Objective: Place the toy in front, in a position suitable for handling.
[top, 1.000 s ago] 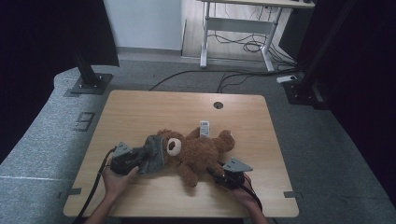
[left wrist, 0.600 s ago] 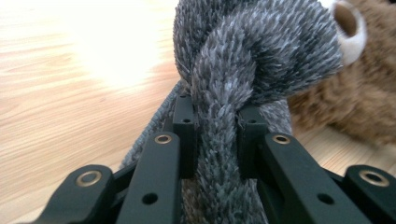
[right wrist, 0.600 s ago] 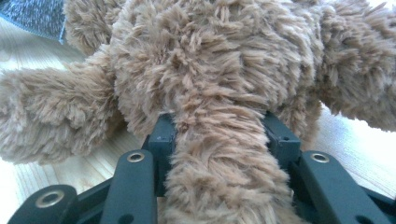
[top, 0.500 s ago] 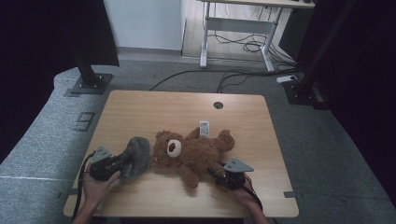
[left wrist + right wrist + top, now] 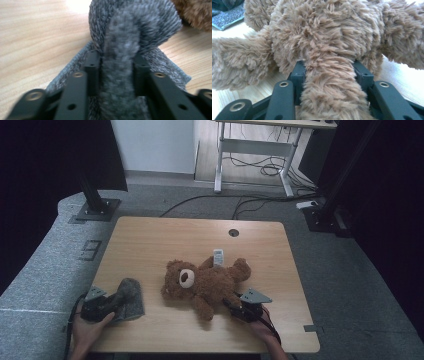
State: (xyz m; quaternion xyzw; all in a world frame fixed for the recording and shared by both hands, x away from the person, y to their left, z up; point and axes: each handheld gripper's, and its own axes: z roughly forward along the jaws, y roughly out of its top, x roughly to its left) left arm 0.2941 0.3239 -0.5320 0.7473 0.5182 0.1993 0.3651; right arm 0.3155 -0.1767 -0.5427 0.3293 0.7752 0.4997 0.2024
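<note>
Table [image 5: 150, 240]: bear [image 5: 205, 282] in R gripper [image 5: 234, 306]

- Lying in warm brown shaggy plush: teddy bear [image 5: 207, 285], with a paler cream muzzle [image 5: 187, 278].
- Showing mottled grey knit, speckled light and dark: woolly hat [image 5: 130, 30].
- Gleaming black, with brass-coloured rivets: left gripper [image 5: 117, 72] and right gripper [image 5: 329, 75].
- Running in pale, streaky wood grain: table [image 5: 150, 240].
- Standing out white on the wood: small remote [image 5: 218, 257].

The left tool [image 5: 117, 301] has pulled the grey knit hat [image 5: 129, 299] off the teddy bear [image 5: 202, 282], leftward across the table.
</note>
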